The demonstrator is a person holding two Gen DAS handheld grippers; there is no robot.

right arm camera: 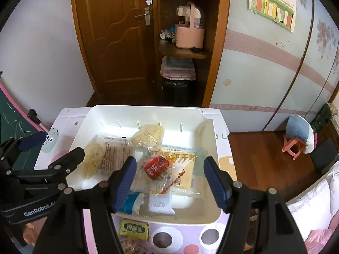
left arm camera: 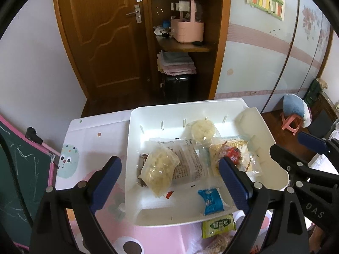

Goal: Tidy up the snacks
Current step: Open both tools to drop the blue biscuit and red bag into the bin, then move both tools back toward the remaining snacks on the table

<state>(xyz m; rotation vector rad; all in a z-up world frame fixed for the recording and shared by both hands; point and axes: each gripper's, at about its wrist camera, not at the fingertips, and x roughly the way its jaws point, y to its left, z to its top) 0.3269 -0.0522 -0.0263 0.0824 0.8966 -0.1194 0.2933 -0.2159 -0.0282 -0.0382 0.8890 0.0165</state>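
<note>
Both grippers, left (left arm camera: 169, 173) & right (right arm camera: 169, 180), jaws apart, nothing gripped, above white bin (left arm camera: 135, 131) w/ snack packs (right arm camera: 156, 167); green pack (right arm camera: 134, 229) outside near rim.

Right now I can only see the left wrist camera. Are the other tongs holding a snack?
Observer: No. The right tongs are open and pinch nothing.
Operator: Is any snack hidden from me?
Observer: Yes, a small white packet lies inside the white tray, by its near wall, next to the blue packet.
Operator: What's off to the right of the table?
Observer: White pillows at the picture's edge.
</note>
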